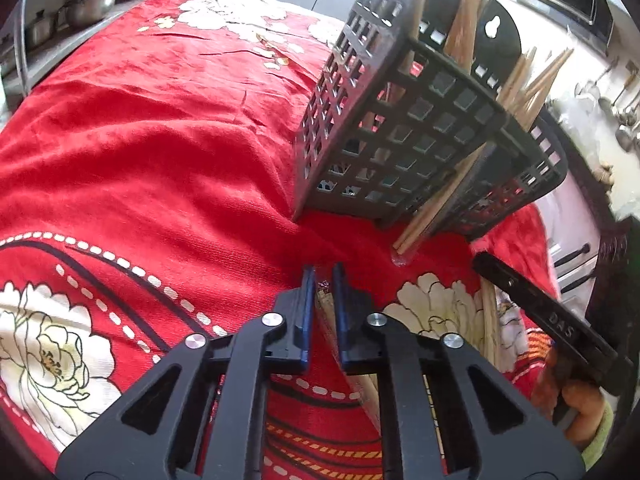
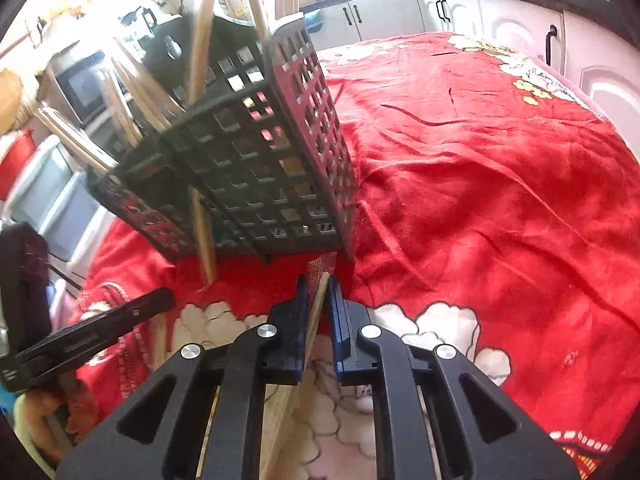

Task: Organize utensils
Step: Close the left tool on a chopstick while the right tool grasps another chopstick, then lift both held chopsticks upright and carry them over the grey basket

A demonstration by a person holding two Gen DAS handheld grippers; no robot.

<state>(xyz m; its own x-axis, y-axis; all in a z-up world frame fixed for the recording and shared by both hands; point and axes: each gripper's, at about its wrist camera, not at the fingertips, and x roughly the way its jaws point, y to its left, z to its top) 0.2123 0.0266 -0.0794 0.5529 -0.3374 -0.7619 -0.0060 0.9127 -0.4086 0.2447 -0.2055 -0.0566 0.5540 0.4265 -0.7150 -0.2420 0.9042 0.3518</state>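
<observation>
Near edge, red floral cloth (image 1: 140,140):
left gripper (image 1: 322,276): clamped on wooden chopsticks (image 1: 326,304)
right gripper (image 2: 318,286): clamped on wooden stick (image 2: 316,312)
dark lattice plastic basket (image 1: 404,128): just beyond, part-filled
handling: light, stiff, slippery; grip mid-shaft

The right tongs (image 2: 318,280) gripped a wooden stick (image 2: 316,312) before the dark utensil basket (image 2: 256,152) on the red cloth (image 2: 480,200)

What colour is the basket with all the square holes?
The basket is dark grey, nearly black, with a grid of square holes. The right wrist view shows it best.
</observation>
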